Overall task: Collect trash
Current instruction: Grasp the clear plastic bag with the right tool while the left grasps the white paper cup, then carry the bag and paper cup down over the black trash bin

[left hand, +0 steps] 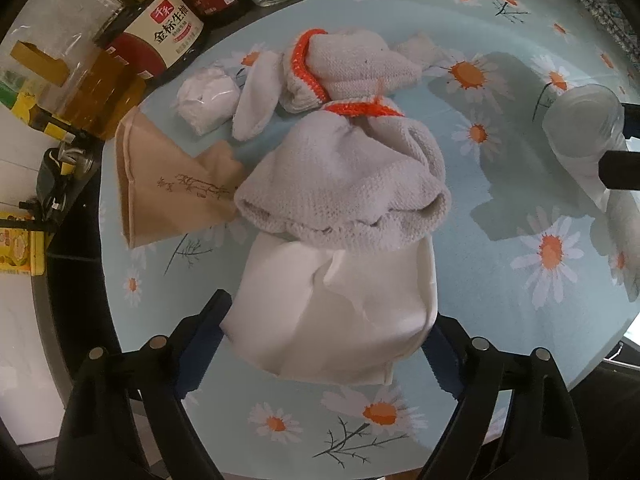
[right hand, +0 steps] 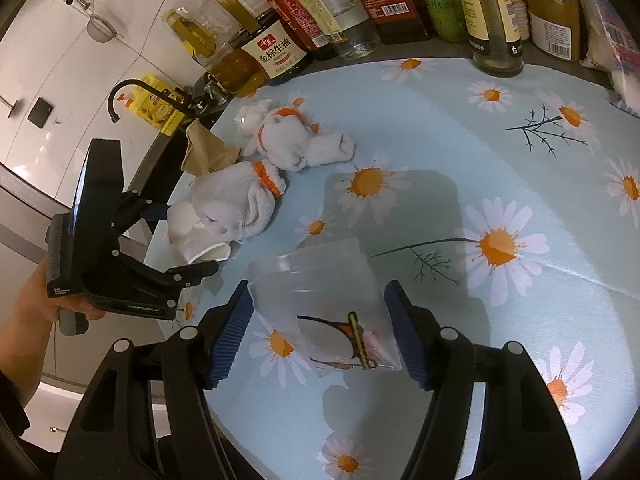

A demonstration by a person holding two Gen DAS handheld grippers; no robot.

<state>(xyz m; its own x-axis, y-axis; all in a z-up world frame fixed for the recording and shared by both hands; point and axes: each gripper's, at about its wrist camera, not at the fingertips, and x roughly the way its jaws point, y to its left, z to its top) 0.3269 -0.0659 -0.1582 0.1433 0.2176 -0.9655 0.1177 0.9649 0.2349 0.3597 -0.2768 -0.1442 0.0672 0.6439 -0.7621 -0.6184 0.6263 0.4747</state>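
Observation:
A white paper cup (left hand: 332, 320) lies on its side between the fingers of my left gripper (left hand: 320, 344), whose jaws are open around it; it also shows in the right wrist view (right hand: 200, 246). A grey knitted glove with orange trim (left hand: 344, 184) drapes over its far end. A second glove (left hand: 352, 68), a crumpled white tissue (left hand: 208, 100) and a brown paper bag (left hand: 168, 184) lie beyond. My right gripper (right hand: 320, 332) is open around a clear plastic bag (right hand: 332, 304), which also shows in the left wrist view (left hand: 584, 128).
A daisy-print blue cloth (right hand: 500, 152) covers the round table. Sauce and oil bottles (right hand: 280, 48) stand along the far edge. A black tap (right hand: 132, 92) and yellow packets (left hand: 20, 248) are off the left edge.

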